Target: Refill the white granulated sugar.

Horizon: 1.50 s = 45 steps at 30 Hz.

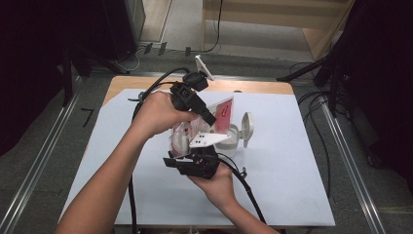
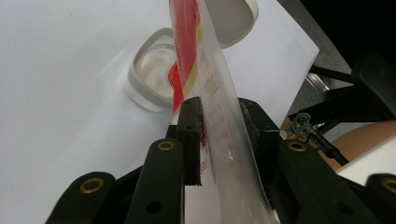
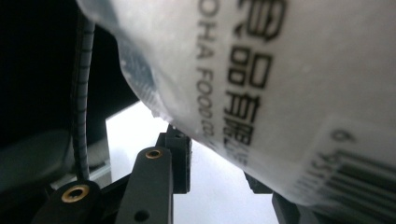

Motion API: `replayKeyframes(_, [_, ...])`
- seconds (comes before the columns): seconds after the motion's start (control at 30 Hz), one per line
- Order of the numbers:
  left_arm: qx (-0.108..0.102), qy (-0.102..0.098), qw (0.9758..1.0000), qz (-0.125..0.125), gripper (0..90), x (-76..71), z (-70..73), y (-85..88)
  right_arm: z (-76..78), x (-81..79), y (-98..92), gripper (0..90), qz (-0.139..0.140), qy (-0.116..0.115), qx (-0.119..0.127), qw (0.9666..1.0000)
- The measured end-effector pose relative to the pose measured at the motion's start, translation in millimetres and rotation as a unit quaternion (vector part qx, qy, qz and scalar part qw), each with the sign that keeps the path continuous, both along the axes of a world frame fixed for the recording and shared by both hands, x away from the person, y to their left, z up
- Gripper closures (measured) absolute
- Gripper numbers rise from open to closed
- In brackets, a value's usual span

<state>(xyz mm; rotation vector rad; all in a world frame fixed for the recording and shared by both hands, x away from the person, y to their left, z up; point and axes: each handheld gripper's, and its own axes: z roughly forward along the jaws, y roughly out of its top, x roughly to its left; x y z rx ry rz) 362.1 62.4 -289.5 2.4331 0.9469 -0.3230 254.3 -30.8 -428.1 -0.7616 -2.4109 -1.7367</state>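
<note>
Fingers [image 2: 189, 140] of the left gripper [image 1: 210, 118] pinch the flat sealed edge of a red-and-clear plastic bag [image 1: 221, 114], jaws nearly together with only the film between them, as a person works over a table covered by a white sheet [image 1: 292, 195]. Held in the air above the middle of the sheet, the bag hangs between both tools, its red end tipped toward a small clear container [image 1: 233, 141] whose hinged lid [image 1: 247, 127] stands open just beside it. Lower on the bag, the right gripper [image 1: 187, 157] closes on the bulging white-printed part [image 3: 289, 84]; its near finger [image 3: 180, 156] touches the film, while the far one is mostly hidden behind the bag (so how firmly it grips is hard to say).

Judged from this pose, the work in hand is emptying the bag into the container. Doing it well likely means keeping the left pinch steady on the seal, holding the bag's mouth directly over the container's opening, and tilting slowly from the right so the contents slide rather than spill onto the sheet. Whether the bag's mouth is already open cannot be told.
</note>
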Motion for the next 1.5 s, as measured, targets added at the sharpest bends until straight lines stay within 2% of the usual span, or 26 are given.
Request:
replayKeyframes(0.07, [-0.005, 0.0, 1.0, 0.003, 72.2, -1.3, -0.8, 1.5, 0.2, -0.4, -0.3, 68.0, 0.007, -0.005, -0.011, 0.9999])
replayKeyframes(0.3, [-0.01, 0.002, 0.9999, 0.003, 72.1, 0.5, -1.8, 4.2, 0.2, 0.8, 0.7, 68.2, 0.012, -0.008, -0.017, 0.9998])
replayKeyframes(0.57, [-0.005, -0.005, 1.0, 0.003, 71.3, -3.9, -0.7, 1.6, -0.7, -0.1, -0.5, 68.2, 0.016, -0.014, -0.019, 0.9996])
replayKeyframes(0.63, [-0.003, -0.013, 0.9999, 0.003, 71.3, -5.2, -0.3, 0.5, -0.4, -0.3, -1.1, 68.1, 0.019, -0.012, -0.019, 0.9996])
replayKeyframes(0.87, [-0.002, -0.01, 0.9999, 0.002, 71.2, -4.7, -1.5, -1.7, 0.0, 1.3, -4.1, 67.9, 0.019, -0.012, -0.028, 0.9993])
replayKeyframes(0.93, [-0.01, -0.008, 0.9999, 0.006, 71.1, -4.7, -2.6, -1.7, -0.1, 1.9, -5.4, 67.9, 0.021, -0.01, -0.032, 0.9992])
replayKeyframes(1.07, [-0.012, -0.007, 0.9999, 0.009, 70.8, -4.1, -3.9, -2.1, -0.5, 2.7, -7.0, 67.9, 0.023, -0.008, -0.036, 0.9991])
replayKeyframes(1.33, [-0.007, -0.007, 0.9999, 0.005, 70.8, -4.5, -2.5, -0.9, -0.4, 2.2, -5.4, 67.6, 0.02, -0.004, -0.027, 0.9994])
replayKeyframes(1.5, [-0.018, 0.001, 0.9998, 0.009, 71.3, -2.4, -4.2, -0.1, 0.2, 2.0, -7.5, 68.2, 0.025, -0.008, -0.034, 0.9991])
